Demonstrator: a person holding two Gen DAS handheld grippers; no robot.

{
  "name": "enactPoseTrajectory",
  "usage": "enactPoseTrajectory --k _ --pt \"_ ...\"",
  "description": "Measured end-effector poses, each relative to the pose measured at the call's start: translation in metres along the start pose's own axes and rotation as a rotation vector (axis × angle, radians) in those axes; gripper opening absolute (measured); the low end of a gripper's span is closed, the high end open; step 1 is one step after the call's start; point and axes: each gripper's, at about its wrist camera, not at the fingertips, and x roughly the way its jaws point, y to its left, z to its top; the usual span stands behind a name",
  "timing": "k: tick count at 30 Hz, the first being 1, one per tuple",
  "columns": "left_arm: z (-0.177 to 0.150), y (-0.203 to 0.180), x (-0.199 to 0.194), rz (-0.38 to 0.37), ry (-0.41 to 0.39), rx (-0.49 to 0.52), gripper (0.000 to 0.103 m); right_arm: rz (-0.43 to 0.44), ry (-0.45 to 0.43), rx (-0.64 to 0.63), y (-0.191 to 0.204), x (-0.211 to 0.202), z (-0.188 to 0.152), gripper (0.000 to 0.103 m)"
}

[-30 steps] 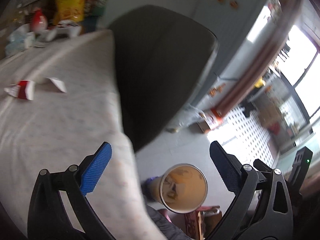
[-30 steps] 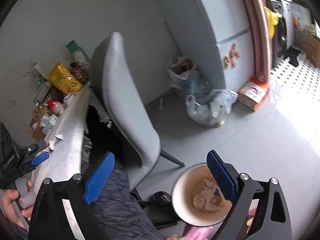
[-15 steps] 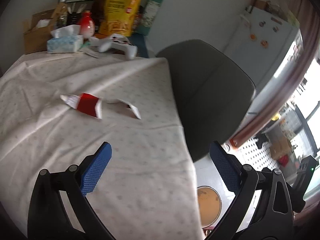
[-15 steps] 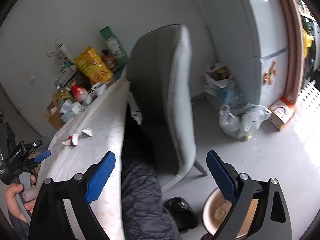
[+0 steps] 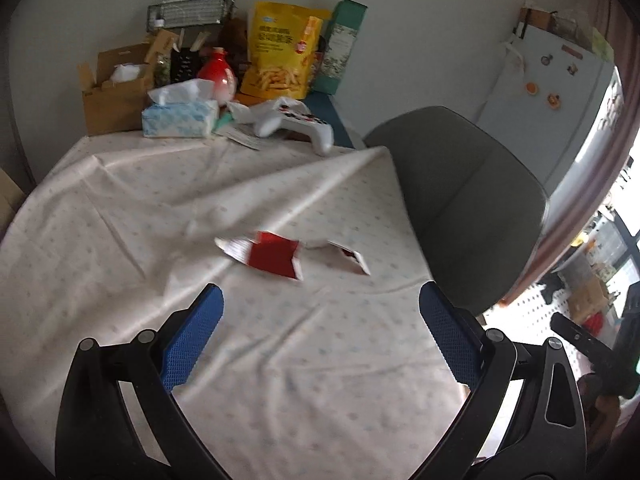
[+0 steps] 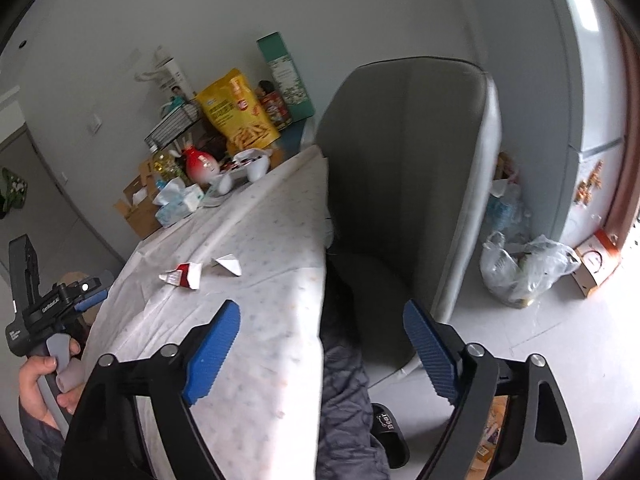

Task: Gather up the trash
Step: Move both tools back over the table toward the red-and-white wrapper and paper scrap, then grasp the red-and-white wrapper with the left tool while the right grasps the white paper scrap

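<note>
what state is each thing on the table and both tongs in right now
red wrapper: torn open, flat on the cloth
white scrap: loose, just beside the wrapper, apart
tissue pack: open, tissue sticking out
cardboard box: flaps open
yellow snack bag: upright
left tongs: open, empty
right tongs: closing, nothing between them
chair: unoccupied, against the table edge

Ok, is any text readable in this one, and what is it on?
"Bear": on the black slipper on the floor.
Yellow snack bag: print too blurred to read.
Green box: lettering too small to read.
</note>
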Motion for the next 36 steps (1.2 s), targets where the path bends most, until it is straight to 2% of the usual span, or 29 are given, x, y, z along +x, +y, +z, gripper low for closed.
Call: enactPoseTrajectory --k 3,9,14,19,23,27,36 --pt "0.007 0.016 0.003 0.004 0.003 -0.022 0.097 0.015 0.011 -0.020 0.013 0.010 0.004 0.079" --pt "0.021 0.047 0.016 -0.037 0.004 -0.105 0.095 0.056 0.051 -0.034 0.037 0.031 0.015 0.071" --pt "0.025 0.067 0.040 -0.066 0.044 -0.198 0.082 0.078 0.074 -0.064 0.060 0.051 0.023 0.064" --pt "0.025 0.083 0.071 -0.075 0.089 -0.282 0.075 0.094 0.116 -0.076 0.076 0.078 0.027 0.056" --pt "0.023 0.086 0.093 -0.080 0.113 -0.290 0.073 0.099 0.160 -0.081 0.086 0.105 0.026 0.048" --pt "0.022 0.085 0.110 -0.078 0.124 -0.279 0.071 0.093 0.194 -0.096 0.092 0.130 0.025 0.045" --pt "0.023 0.089 0.138 -0.073 0.166 -0.286 0.049 0.070 0.255 -0.167 0.115 0.188 0.023 0.041"
